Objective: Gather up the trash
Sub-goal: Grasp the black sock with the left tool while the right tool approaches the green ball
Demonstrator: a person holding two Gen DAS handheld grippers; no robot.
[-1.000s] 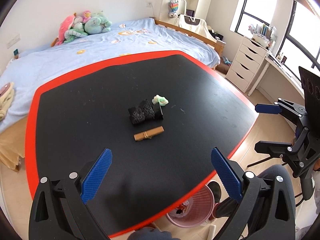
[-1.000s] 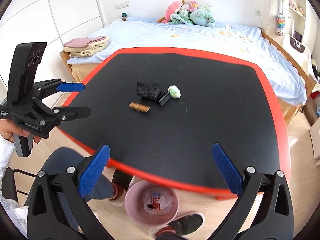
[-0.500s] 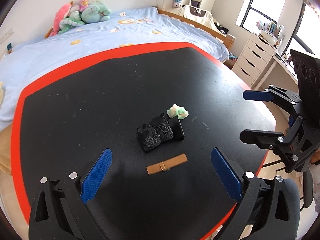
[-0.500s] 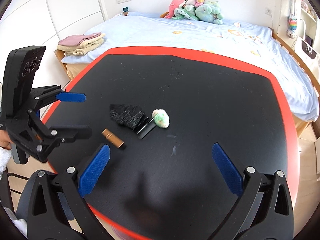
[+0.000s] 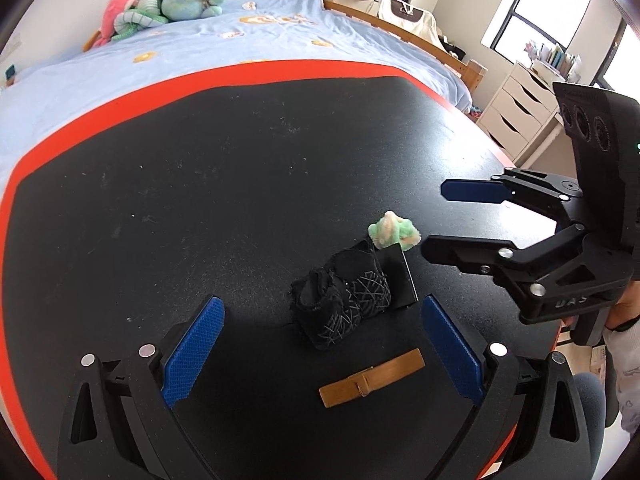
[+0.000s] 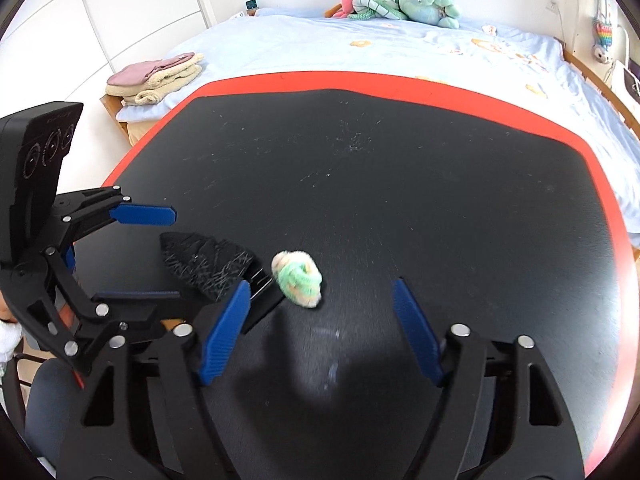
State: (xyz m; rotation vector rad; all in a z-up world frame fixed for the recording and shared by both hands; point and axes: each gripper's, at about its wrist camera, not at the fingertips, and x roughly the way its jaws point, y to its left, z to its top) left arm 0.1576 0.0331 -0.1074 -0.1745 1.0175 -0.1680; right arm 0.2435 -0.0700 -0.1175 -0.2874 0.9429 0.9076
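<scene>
On the black table lie a crumpled black net wad, a small black card, a green-and-cream crumpled ball and a brown strip. My left gripper is open, low over the table, with the net wad and brown strip between its fingers. My right gripper is open, just short of the green ball. The right gripper also shows in the left wrist view, beside the ball. The left gripper shows in the right wrist view, around the net wad.
The table has a red rim. Behind it is a bed with a blue sheet and plush toys. A white drawer unit stands at the right. Folded towels lie on the bed corner.
Both grippers have moved forward and down over the table towards the trash. The objects now sit close to or between the fingers. The pink bin under the table edge is out of view.
</scene>
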